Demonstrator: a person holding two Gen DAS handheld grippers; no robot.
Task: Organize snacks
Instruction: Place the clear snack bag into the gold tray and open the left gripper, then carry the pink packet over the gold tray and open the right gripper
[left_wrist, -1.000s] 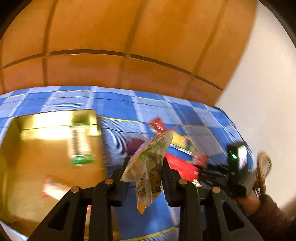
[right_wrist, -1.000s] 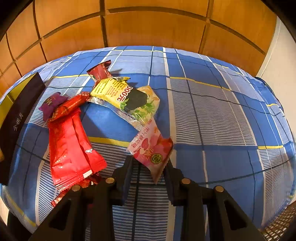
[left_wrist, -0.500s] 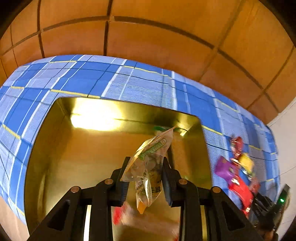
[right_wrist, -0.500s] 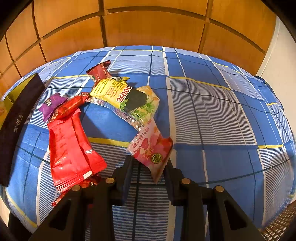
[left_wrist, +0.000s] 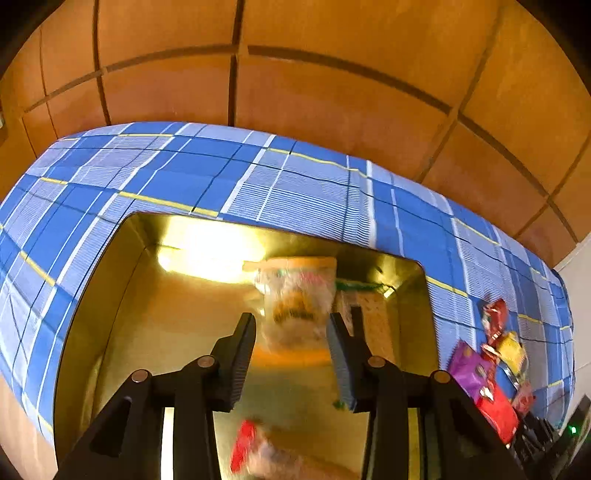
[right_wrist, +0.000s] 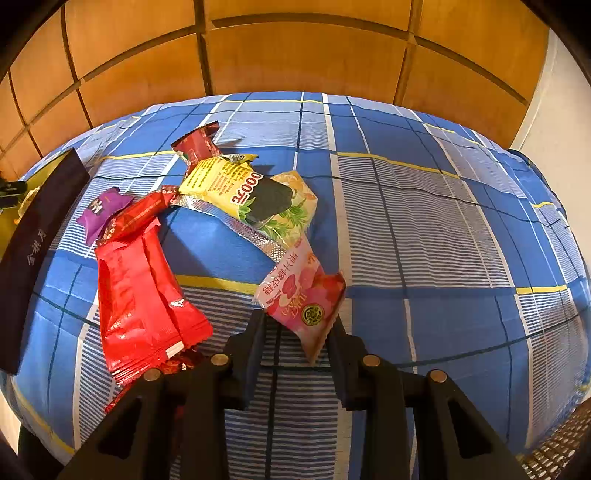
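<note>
Where glossy gold tin (left_wrist: 92, 295) gleams, crinkly packet (left_wrist: 295, 299) blurs.

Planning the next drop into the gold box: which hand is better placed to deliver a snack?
Right. The right tongs pinch a pink packet, ready to carry. The left tongs have just been opening above the gold box, pads clear of their clear packet.

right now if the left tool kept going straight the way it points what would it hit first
Probably the blurred clear snack packet just ahead of the left tool, whose jaws have just opened off it; behind it, the gold box floor. Depth unclear.
</note>
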